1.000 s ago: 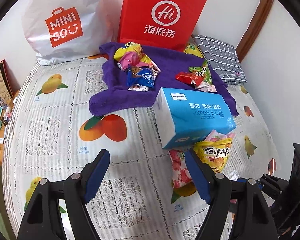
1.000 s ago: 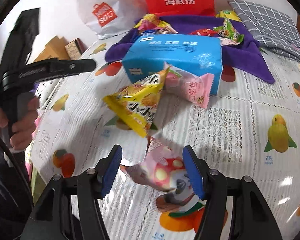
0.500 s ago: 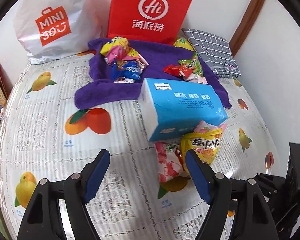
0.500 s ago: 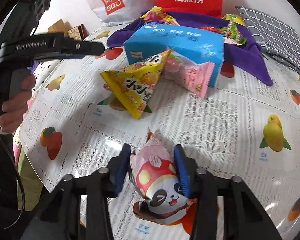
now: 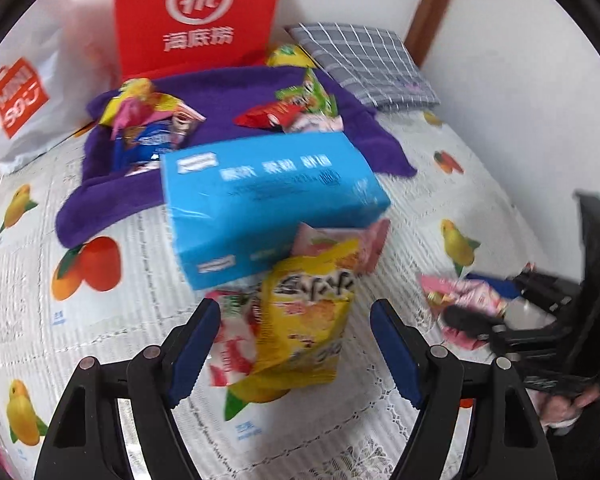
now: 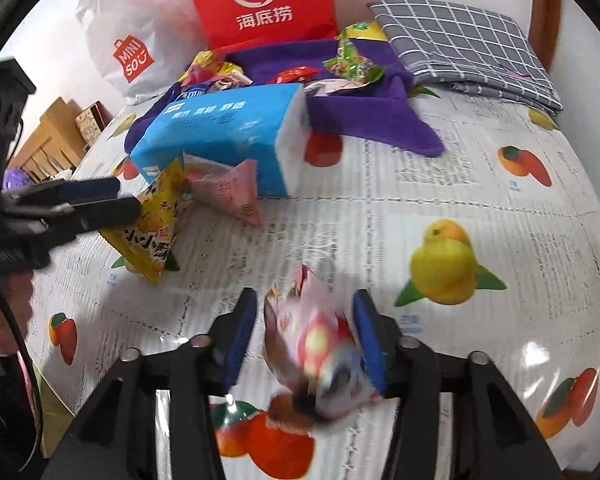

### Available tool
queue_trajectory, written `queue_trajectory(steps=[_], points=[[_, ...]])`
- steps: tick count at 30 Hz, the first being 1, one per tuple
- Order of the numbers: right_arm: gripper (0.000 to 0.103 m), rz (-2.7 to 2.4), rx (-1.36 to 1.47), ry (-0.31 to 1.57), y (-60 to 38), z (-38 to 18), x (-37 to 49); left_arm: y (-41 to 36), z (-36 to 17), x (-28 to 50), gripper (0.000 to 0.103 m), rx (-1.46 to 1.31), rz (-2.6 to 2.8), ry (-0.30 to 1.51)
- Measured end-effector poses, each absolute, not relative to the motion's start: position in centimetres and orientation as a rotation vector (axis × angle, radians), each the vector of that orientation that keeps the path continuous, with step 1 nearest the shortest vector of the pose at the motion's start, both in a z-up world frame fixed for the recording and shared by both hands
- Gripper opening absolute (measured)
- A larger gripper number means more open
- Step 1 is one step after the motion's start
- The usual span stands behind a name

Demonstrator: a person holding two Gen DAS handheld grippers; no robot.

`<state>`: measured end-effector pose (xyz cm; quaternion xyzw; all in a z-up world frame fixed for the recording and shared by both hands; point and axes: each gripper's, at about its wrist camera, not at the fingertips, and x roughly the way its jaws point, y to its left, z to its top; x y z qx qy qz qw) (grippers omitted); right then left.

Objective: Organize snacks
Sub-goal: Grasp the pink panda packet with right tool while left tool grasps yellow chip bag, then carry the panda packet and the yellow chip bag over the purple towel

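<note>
My left gripper [image 5: 296, 344] is open, its blue pads on either side of a yellow snack packet [image 5: 304, 320] that leans on a blue tissue pack [image 5: 268, 208]. A red-and-white packet [image 5: 232, 344] lies beside the yellow one, a pink packet [image 5: 364, 240] behind it. My right gripper [image 6: 306, 344] is shut on a pink panda snack packet [image 6: 320, 356], held just above the table. The right gripper and its packet show at the right of the left wrist view [image 5: 472, 304]. More snacks lie on a purple towel [image 5: 228, 120].
A red Hi paper bag [image 5: 198, 16] and a white Miniso bag [image 5: 18, 96] stand at the back. A grey checked cloth [image 5: 364, 60] lies back right by the wall. The fruit-print tablecloth [image 6: 460, 184] covers the table. Wooden furniture [image 6: 48, 140] stands past the left edge.
My left gripper moved forward and right, bringing the yellow packet between its open pads. My right gripper stays shut on the panda packet and has lifted it slightly.
</note>
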<state>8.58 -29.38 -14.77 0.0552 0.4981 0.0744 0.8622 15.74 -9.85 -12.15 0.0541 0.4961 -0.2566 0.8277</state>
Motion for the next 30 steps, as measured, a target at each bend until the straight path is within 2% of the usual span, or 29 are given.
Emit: queue_trajectory(steps=[2, 6, 9, 12, 14, 17, 30], points=[[0.071, 0.177, 0.111, 1.019, -30.0, -14.1, 7.9, -10.9, -12.9, 15.6, 0.066, 0.151, -0.538, 1.065], [0.072, 0.202, 0.057, 1.006, -30.0, -13.5, 6.8, -11.9, -14.0, 15.7, 0.045, 0.172, -0.531, 1.086], [0.072, 0.215, 0.013, 1.024, -29.3, -14.0, 6.7, -12.0, -14.0, 15.5, 0.039, 0.167, -0.543, 1.083], [0.07, 0.231, 0.0, 1.052, -28.7, -15.1, 6.9, -11.8, -13.5, 15.2, 0.039, 0.165, -0.551, 1.066], [0.049, 0.221, -0.022, 1.07, -28.4, -15.9, 7.2, -11.5, -12.9, 15.1, 0.039, 0.153, -0.554, 1.06], [0.044, 0.214, 0.001, 1.076, -28.4, -15.9, 7.5, -10.7, -12.0, 15.1, 0.039, 0.134, -0.543, 1.047], [0.044, 0.136, 0.081, 0.916, -28.7, -8.9, 9.9, -7.4, -7.1, 16.3, 0.039, 0.05, -0.515, 0.957]])
